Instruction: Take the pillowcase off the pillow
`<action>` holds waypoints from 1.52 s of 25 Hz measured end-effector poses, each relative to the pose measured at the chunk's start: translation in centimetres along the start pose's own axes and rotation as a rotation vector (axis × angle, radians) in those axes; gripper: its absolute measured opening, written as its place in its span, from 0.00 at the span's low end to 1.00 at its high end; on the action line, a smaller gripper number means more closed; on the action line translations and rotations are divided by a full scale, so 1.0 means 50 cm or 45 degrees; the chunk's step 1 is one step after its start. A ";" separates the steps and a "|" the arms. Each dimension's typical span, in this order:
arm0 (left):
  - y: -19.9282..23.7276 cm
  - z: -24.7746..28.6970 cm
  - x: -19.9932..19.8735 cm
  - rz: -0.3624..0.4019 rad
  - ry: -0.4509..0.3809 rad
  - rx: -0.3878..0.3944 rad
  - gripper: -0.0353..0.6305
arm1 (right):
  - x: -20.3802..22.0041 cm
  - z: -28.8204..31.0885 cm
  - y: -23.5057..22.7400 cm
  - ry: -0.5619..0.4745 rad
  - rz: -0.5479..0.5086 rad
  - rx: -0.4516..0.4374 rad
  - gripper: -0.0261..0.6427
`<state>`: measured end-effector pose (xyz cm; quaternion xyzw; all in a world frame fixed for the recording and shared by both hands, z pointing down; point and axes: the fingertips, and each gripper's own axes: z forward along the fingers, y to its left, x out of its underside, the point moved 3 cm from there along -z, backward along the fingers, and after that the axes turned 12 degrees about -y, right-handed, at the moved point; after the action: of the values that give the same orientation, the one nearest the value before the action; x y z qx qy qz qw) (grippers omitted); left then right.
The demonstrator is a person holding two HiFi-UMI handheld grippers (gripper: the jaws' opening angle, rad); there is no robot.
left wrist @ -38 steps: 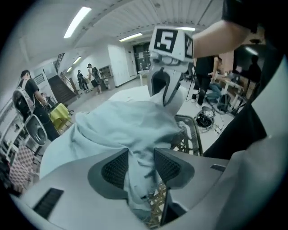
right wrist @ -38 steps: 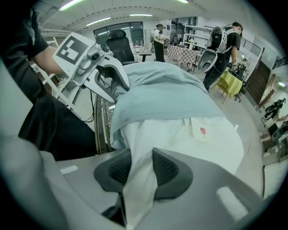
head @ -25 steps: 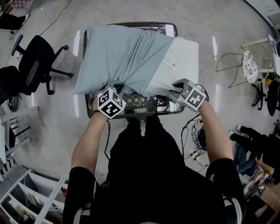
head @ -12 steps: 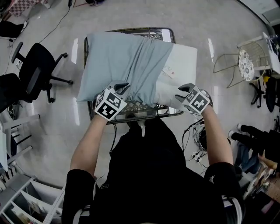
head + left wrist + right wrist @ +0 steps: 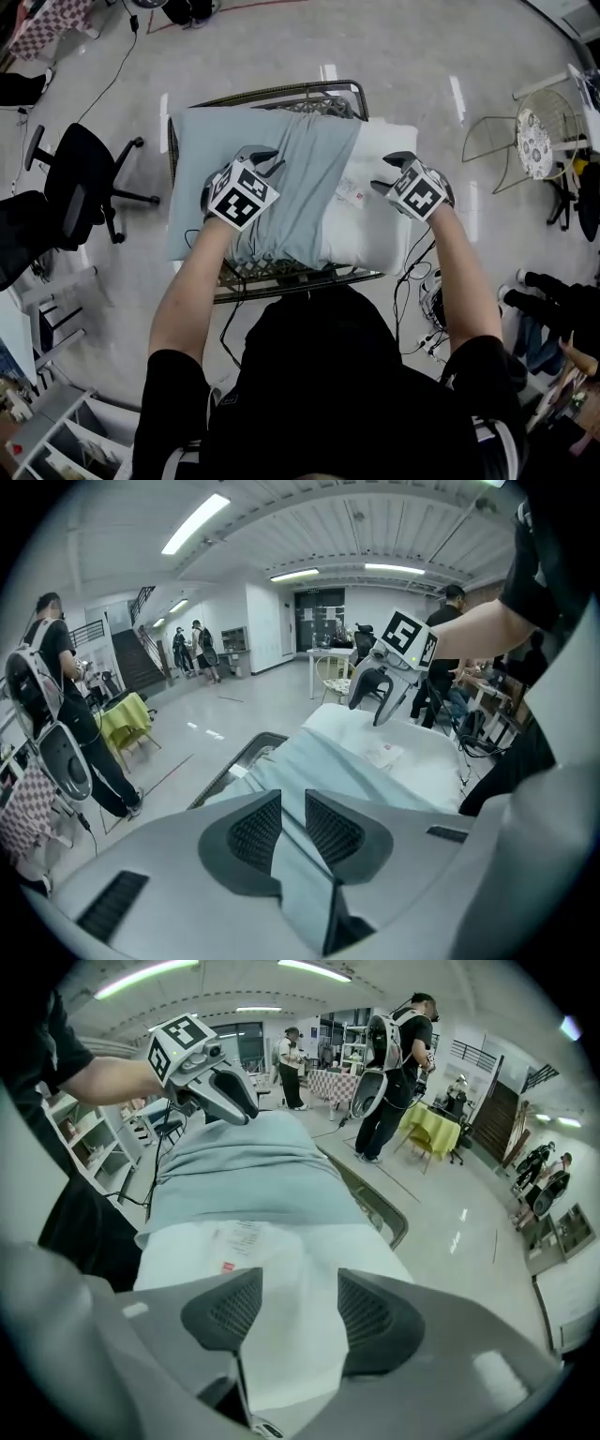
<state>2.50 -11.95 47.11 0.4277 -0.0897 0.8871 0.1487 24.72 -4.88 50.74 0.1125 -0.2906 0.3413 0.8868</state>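
Glossy pale floor (image 5: 469, 56) surrounds the wire worktop (image 5: 281, 91), where the pillow (image 5: 375, 225) lies with its long axis running left to right. The left tongs (image 5: 267, 159) hover over the blue pillowcase (image 5: 300, 187). Their jaws are narrowly apart and have just been opening, with cloth below the gap but unpinched. The pillowcase covers the pillow's left part, and its hem runs between both tongs, nearer the left. The right tongs (image 5: 387, 171), jaws wide after opening, hang over bare white pillow. How much pillow remains inside is hidden.

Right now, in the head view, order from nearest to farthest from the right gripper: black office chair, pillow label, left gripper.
1. pillow label, just left of the right gripper.
2. left gripper, over the pillowcase.
3. black office chair, far left.
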 end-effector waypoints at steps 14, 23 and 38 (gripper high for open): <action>0.163 0.288 0.006 -0.063 0.249 0.198 0.33 | 0.025 0.208 -0.188 0.220 0.029 -0.484 0.68; 0.143 0.329 0.040 0.003 0.342 0.339 0.38 | 0.036 0.241 -0.132 0.307 -0.058 -0.650 0.64; 0.202 0.141 0.051 0.404 0.567 0.162 0.07 | -0.027 0.044 -0.100 0.253 -0.046 -0.742 0.25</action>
<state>2.72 -22.97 53.13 0.2111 -0.0649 0.9753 -0.0031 26.31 -10.17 51.71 -0.1754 -0.2861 0.2371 0.9117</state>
